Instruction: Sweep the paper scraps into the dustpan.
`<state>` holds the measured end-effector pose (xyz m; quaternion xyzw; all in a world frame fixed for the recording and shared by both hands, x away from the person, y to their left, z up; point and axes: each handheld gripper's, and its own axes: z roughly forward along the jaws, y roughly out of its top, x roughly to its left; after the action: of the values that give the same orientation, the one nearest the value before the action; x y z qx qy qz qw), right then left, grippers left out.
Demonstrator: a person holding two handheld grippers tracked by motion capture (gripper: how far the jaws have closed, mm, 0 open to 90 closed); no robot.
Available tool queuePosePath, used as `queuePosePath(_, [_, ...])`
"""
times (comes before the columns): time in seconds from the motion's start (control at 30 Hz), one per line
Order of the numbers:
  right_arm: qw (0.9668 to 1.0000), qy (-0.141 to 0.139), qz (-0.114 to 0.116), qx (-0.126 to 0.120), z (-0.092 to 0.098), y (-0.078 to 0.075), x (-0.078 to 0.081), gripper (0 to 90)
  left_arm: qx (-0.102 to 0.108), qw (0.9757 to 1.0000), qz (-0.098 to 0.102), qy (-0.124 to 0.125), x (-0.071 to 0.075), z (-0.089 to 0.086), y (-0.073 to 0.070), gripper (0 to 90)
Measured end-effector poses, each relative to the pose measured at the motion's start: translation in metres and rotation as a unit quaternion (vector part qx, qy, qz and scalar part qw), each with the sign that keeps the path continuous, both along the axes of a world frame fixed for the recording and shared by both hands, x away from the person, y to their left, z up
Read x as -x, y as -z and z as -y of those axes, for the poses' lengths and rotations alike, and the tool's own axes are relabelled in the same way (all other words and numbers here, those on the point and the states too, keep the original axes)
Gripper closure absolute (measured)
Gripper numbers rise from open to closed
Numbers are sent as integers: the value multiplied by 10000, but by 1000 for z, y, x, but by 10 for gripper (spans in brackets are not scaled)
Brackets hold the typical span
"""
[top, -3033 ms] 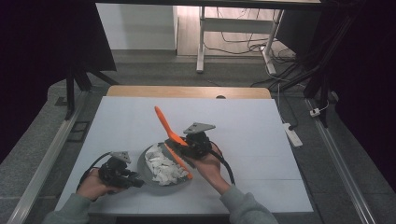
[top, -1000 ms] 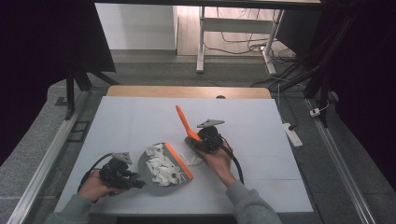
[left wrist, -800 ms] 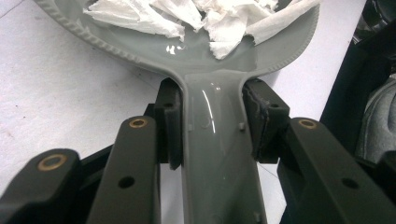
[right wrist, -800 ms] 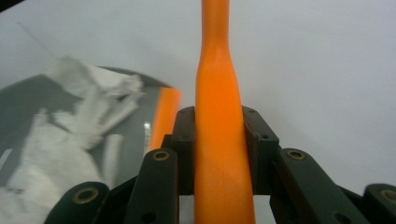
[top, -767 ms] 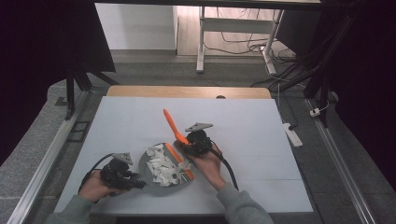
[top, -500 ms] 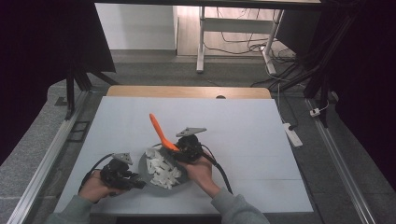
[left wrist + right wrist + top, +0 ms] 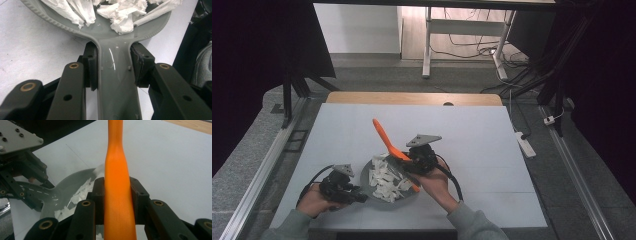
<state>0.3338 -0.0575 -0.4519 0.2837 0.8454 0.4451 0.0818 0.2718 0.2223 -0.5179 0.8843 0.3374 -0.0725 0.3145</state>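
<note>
Grey plastic sits clamped in our left gripper (image 7: 357, 194): its jaws are closed tight on the handle of the dustpan (image 7: 117, 82), whose pan spreads just ahead of the pads on the white table (image 7: 492, 135), heaped with torn white paper scraps (image 7: 387, 181). To the right, our right gripper (image 7: 409, 159) is clamped on the orange brush handle (image 7: 117, 195), which runs straight out beyond the jaws, slanting up and away over the pan's far edge.
</note>
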Motion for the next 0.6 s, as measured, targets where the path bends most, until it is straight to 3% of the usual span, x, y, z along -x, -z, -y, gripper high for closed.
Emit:
queuePosePath(0.1, [10000,56,43,-37,6,-2,0,701,-8,10000,-7,7,0,0,0,611])
queuePosePath(0.23, [9990,57,-46,-441,7,-3,-2,701,-17,10000,-6,12,0,1,1,611])
queuePosePath(0.37, [9989,18,62,-461,1,-1,-2,701,-7,10000,-10,10,0,1,1,611])
queuePosePath(0.53, [9964,251,58,-804,18,-6,-10,701,-22,10000,-8,37,0,1,2,611])
queuePosePath(0.6, [9962,328,111,-797,26,-10,-11,701,-20,10000,-5,27,0,1,2,611])
